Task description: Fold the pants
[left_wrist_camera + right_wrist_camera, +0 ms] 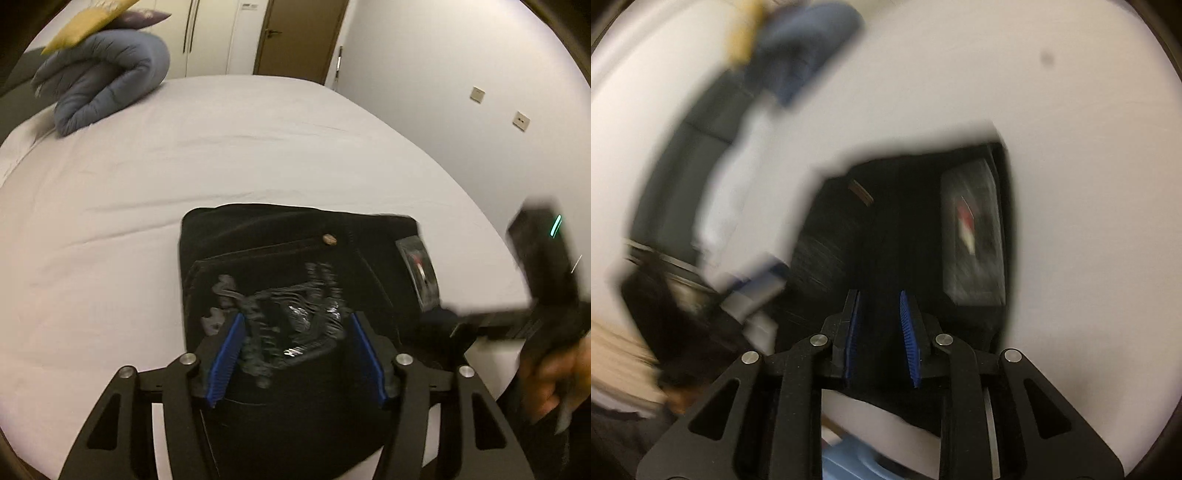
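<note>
Black pants (295,258) lie folded into a compact rectangle on the white bed sheet (184,166), near its front edge, with a grey print, a small button and a label showing on top. My left gripper (295,321) is open just above the print, blue pads (229,354) wide apart, holding nothing. My right gripper (879,306) hovers over the pants (905,221), which show blurred in the right wrist view; its pads (910,343) stand a narrow gap apart with nothing between them. The right gripper also shows, blurred, in the left wrist view (461,317).
A rolled blue-grey duvet (103,77) with a yellow pillow (85,22) sits at the far left of the bed. A white wall with sockets (521,120) runs along the right side. A door (295,37) and cupboards stand behind the bed.
</note>
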A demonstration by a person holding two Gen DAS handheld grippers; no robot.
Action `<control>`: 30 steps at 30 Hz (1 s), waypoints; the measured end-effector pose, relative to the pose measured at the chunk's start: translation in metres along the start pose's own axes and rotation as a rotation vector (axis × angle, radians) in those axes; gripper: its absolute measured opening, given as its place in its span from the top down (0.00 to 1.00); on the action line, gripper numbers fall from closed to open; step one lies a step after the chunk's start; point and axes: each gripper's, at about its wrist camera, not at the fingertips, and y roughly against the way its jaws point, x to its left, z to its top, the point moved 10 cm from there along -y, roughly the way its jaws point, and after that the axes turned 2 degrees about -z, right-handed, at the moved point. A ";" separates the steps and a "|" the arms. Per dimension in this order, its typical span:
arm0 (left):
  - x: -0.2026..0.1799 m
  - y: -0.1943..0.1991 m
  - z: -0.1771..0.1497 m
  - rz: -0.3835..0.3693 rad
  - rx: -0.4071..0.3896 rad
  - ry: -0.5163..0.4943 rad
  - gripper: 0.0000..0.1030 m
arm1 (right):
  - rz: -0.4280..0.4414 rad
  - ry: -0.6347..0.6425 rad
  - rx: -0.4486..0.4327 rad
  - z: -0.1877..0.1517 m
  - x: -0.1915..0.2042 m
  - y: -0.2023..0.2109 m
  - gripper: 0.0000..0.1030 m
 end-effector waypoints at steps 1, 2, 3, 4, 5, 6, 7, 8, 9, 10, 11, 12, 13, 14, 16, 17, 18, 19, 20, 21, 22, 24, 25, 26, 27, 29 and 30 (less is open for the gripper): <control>-0.001 -0.005 0.002 0.001 0.004 0.007 0.42 | -0.016 -0.015 0.010 -0.006 -0.007 -0.008 0.84; 0.004 -0.007 0.008 0.002 0.001 0.017 0.44 | 0.022 -0.038 -0.028 -0.007 -0.010 -0.007 0.84; 0.009 -0.005 0.017 0.004 -0.008 0.022 0.44 | 0.046 -0.061 -0.045 -0.008 -0.012 -0.005 0.84; 0.013 -0.009 0.024 0.009 -0.013 0.025 0.44 | 0.052 -0.080 -0.054 -0.009 -0.014 -0.003 0.85; 0.017 -0.014 0.029 0.016 -0.010 0.025 0.44 | 0.045 -0.079 -0.059 -0.009 -0.014 -0.002 0.85; 0.020 -0.021 0.035 0.035 0.007 0.023 0.44 | 0.030 -0.063 -0.064 -0.012 -0.013 -0.002 0.85; 0.025 -0.028 0.040 0.061 0.016 0.023 0.44 | 0.012 -0.041 -0.069 -0.013 -0.011 -0.003 0.85; 0.027 -0.037 0.042 0.081 0.028 0.021 0.44 | -0.006 -0.023 -0.077 -0.013 -0.009 -0.004 0.85; 0.032 -0.048 0.041 0.111 0.056 0.014 0.44 | -0.016 -0.020 -0.082 -0.014 -0.009 -0.005 0.85; 0.037 -0.061 0.035 0.148 0.102 0.001 0.45 | -0.022 -0.025 -0.086 -0.014 -0.008 -0.006 0.85; 0.040 -0.070 0.026 0.174 0.138 -0.010 0.46 | -0.023 -0.029 -0.089 -0.013 -0.009 -0.006 0.85; 0.039 -0.072 0.021 0.196 0.140 -0.028 0.46 | -0.023 -0.034 -0.093 -0.013 -0.009 -0.007 0.85; 0.036 -0.068 0.017 0.220 0.132 -0.057 0.46 | -0.026 -0.037 -0.096 -0.013 -0.006 -0.009 0.85; 0.032 -0.064 0.011 0.235 0.130 -0.080 0.46 | -0.031 -0.034 -0.100 -0.014 -0.006 -0.009 0.85; 0.027 -0.056 -0.002 0.231 0.138 -0.079 0.47 | -0.046 -0.016 -0.108 -0.014 -0.007 -0.006 0.85; 0.025 -0.053 -0.008 0.233 0.137 -0.083 0.47 | -0.053 -0.013 -0.112 -0.015 -0.006 -0.008 0.85; 0.022 -0.047 -0.014 0.239 0.133 -0.089 0.47 | -0.055 -0.014 -0.115 -0.015 -0.006 -0.009 0.85; 0.021 -0.042 -0.020 0.240 0.135 -0.085 0.47 | -0.056 -0.015 -0.116 -0.014 -0.006 -0.009 0.85; 0.019 -0.038 -0.025 0.239 0.138 -0.078 0.47 | -0.057 -0.020 -0.115 -0.014 -0.006 -0.010 0.85; 0.018 -0.033 -0.029 0.247 0.138 -0.075 0.47 | -0.059 -0.025 -0.115 -0.012 -0.009 -0.011 0.85; 0.018 -0.031 -0.033 0.249 0.140 -0.068 0.47 | -0.064 -0.026 -0.113 -0.012 -0.009 -0.010 0.85; 0.018 -0.027 -0.040 0.249 0.146 -0.046 0.46 | -0.073 -0.027 -0.109 -0.009 -0.010 -0.009 0.85; 0.018 -0.024 -0.041 0.253 0.146 -0.045 0.46 | -0.078 -0.034 -0.107 -0.013 -0.007 -0.006 0.85; 0.018 -0.024 -0.043 0.260 0.148 -0.048 0.46 | -0.085 -0.040 -0.102 -0.012 -0.003 -0.005 0.85; 0.017 -0.022 -0.043 0.266 0.150 -0.052 0.46 | -0.089 -0.052 -0.100 -0.011 0.000 -0.002 0.84; 0.017 -0.022 -0.044 0.269 0.153 -0.050 0.46 | -0.084 -0.063 -0.114 -0.011 0.006 0.006 0.84; 0.017 -0.021 -0.045 0.268 0.154 -0.047 0.46 | -0.074 -0.053 -0.126 -0.013 0.013 0.011 0.84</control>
